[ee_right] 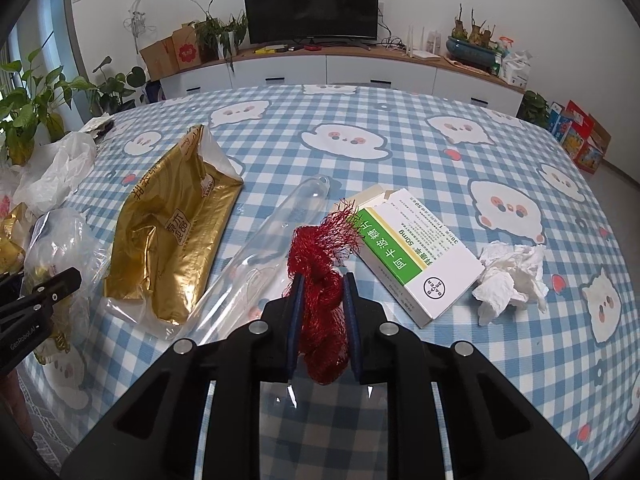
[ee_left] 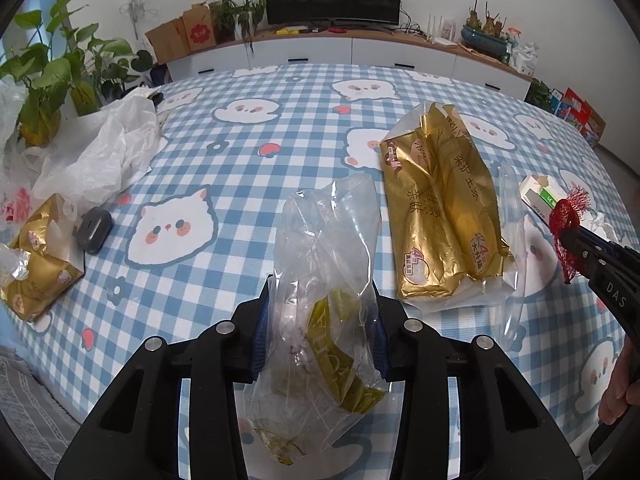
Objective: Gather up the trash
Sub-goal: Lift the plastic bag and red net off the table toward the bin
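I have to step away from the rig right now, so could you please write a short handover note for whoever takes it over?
Left gripper: shut on a clear plastic bag that already holds some yellow-green scrap.
Right gripper: shut on a bunched red mesh net, lifted off the table.
Still lying on the blue checked tablecloth: large gold foil wrapper, clear plastic sleeve beside it, white and green medicine box, crumpled white tissue, small gold wrapper and white plastic bag at the left edge.
Done: some trash bagged, net picked up.
Left: probably drop the net into the bag, then collect the rest.
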`<state>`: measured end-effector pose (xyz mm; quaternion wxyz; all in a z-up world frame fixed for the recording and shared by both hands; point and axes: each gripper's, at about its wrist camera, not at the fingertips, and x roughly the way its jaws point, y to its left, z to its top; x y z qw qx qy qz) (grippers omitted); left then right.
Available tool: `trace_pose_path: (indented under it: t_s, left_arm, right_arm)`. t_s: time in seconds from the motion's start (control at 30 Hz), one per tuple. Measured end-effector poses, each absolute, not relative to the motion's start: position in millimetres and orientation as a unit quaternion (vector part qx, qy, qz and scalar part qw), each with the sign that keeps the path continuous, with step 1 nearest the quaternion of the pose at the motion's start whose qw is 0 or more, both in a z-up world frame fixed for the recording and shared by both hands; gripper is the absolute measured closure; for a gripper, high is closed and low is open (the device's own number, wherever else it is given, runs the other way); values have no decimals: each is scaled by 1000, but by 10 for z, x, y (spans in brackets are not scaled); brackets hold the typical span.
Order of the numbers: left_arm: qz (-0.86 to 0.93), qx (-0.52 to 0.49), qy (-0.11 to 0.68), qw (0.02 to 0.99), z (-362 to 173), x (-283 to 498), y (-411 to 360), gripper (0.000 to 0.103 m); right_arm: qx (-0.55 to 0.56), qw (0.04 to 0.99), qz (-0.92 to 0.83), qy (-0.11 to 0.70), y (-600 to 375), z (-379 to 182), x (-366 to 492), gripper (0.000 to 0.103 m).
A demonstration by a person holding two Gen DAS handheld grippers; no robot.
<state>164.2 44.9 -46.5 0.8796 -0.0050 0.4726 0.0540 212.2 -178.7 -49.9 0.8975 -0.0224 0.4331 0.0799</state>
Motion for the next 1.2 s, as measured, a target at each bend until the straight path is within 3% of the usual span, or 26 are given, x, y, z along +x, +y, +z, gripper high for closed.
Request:
trace_pose_path:
  t_s: [1.2]
  left_arm:
    - [24, -29, 473, 880, -222, 368, 401, 64]
  right_arm:
    - [-20, 898, 84, 432, -1800, -210, 842, 85]
